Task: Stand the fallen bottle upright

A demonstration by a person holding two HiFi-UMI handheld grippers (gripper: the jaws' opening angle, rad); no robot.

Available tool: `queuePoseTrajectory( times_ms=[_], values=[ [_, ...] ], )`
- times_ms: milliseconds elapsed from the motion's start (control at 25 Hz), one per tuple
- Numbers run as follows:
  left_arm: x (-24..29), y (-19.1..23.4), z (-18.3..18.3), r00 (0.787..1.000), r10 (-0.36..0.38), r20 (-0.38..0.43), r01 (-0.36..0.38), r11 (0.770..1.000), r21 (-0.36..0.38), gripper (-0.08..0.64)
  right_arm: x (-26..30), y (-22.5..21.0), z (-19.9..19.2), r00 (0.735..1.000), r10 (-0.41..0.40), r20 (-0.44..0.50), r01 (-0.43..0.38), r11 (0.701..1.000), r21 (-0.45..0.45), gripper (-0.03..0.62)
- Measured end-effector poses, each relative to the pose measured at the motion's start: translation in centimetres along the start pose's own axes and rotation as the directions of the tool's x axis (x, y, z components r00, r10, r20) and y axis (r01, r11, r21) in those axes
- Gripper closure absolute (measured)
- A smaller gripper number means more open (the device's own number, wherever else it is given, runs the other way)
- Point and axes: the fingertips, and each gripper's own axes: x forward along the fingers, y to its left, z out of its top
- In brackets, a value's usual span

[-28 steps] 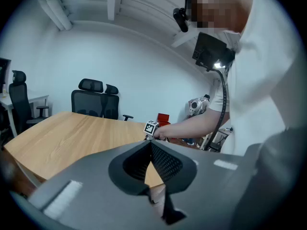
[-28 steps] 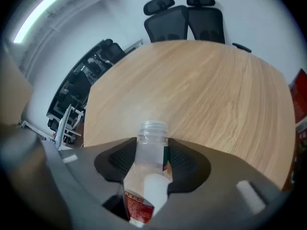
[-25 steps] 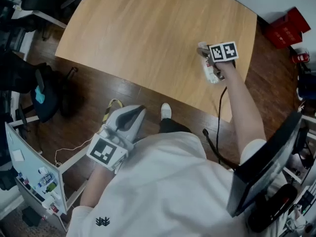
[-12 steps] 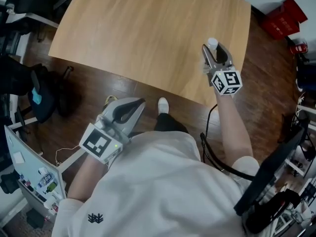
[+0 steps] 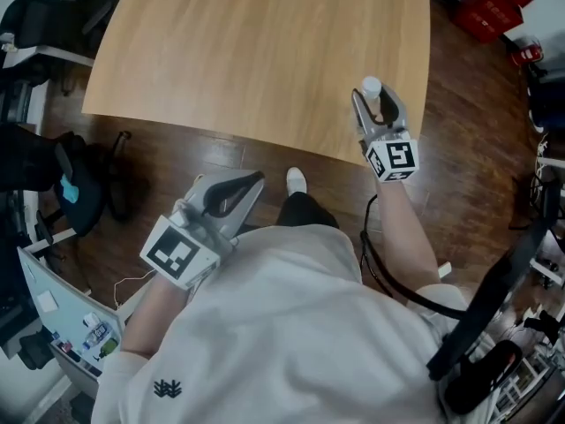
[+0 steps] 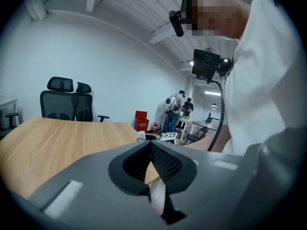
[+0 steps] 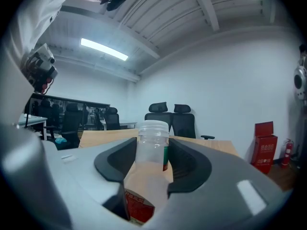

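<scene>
A clear plastic bottle with a white cap and a red label lies lengthwise between the jaws of my right gripper, which is shut on it. The cap pokes out past the fingertips. In the head view the right gripper hangs over the near right corner of the wooden table, and the bottle cap points away from me. My left gripper is held low, off the table's near edge, above the floor. Its jaws are shut with nothing between them.
Black office chairs stand behind the table's far side. A red box sits on the floor at the top right. A shelf with small items is at the lower left. A black cable trails from the right gripper.
My right gripper has lifted off the table with the bottle and swung from pointing down to pointing level. The left gripper has shifted slightly.
</scene>
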Motion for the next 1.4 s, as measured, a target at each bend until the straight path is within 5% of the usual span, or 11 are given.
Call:
queuePoseTrajectory(
  times_ms=[640, 1080, 1400],
  values=[
    [-4.6, -1.4, -1.6, 0.997, -0.081, -0.005, 0.081, 0.993, 0.081, 0.56, -5.0, -0.6, -0.3, 0.983, -0.169, 0.07, 0.169, 0.986, 0.01, 0.388],
    [-6.0, -1.4, -3.9, 0.995, -0.102, -0.014, 0.103, 0.99, 0.101, 0.56, -5.8, 0.0, 0.0, 0.977, -0.182, 0.114, 0.188, 0.981, -0.045, 0.397],
    [-7.2, -1.7, -4.5, 0.995, -0.103, -0.004, 0.103, 0.989, 0.105, 0.56, -5.5, -0.4, -0.9, 0.985, -0.172, 0.03, 0.173, 0.983, -0.058, 0.282]
  ],
)
